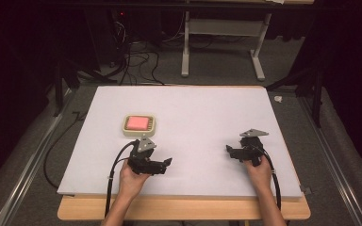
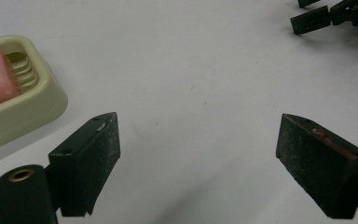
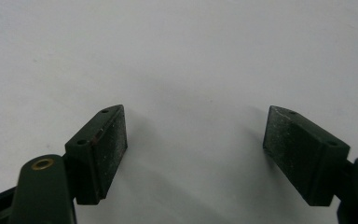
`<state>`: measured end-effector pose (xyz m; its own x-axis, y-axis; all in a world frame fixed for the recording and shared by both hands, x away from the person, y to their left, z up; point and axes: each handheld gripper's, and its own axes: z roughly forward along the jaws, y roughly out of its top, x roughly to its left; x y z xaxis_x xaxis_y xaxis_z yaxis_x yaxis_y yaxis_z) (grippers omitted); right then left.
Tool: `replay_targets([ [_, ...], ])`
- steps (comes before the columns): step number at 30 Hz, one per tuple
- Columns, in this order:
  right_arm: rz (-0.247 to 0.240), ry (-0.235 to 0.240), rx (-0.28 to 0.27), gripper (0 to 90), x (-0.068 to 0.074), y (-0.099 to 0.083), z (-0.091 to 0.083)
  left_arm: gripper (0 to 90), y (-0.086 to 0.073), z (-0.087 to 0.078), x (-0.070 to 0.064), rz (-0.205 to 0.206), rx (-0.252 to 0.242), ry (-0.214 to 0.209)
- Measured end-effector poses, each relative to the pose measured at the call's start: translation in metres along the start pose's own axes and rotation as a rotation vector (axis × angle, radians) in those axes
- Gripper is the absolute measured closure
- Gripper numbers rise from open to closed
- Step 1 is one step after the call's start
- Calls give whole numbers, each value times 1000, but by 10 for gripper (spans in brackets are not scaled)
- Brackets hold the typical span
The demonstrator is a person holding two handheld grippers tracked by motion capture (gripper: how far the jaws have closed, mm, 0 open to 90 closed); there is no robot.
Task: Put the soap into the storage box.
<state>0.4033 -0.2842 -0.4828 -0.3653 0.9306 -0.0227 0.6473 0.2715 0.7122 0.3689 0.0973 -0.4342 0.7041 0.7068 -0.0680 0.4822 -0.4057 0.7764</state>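
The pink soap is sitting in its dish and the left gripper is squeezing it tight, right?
Not quite. The pink soap does sit in its dish, but the left gripper isn't squeezing it. The left gripper view shows its jaws wide open over the bare table, with the dish off to one side, untouched.

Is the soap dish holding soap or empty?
Holding soap: a pink bar lies in the cream soap dish, ridges exposed beside it in the left gripper view.
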Motion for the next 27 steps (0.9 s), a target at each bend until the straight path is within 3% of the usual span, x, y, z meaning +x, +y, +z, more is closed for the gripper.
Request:
replay_targets([
  [15, 0, 0, 0, 221, 0, 0, 0, 144, -7, 11, 4, 1, 44, 21],
  [27, 1, 0, 1, 221, 0, 0, 0, 147, -11, 25, 7, -10, 51, 34],
])
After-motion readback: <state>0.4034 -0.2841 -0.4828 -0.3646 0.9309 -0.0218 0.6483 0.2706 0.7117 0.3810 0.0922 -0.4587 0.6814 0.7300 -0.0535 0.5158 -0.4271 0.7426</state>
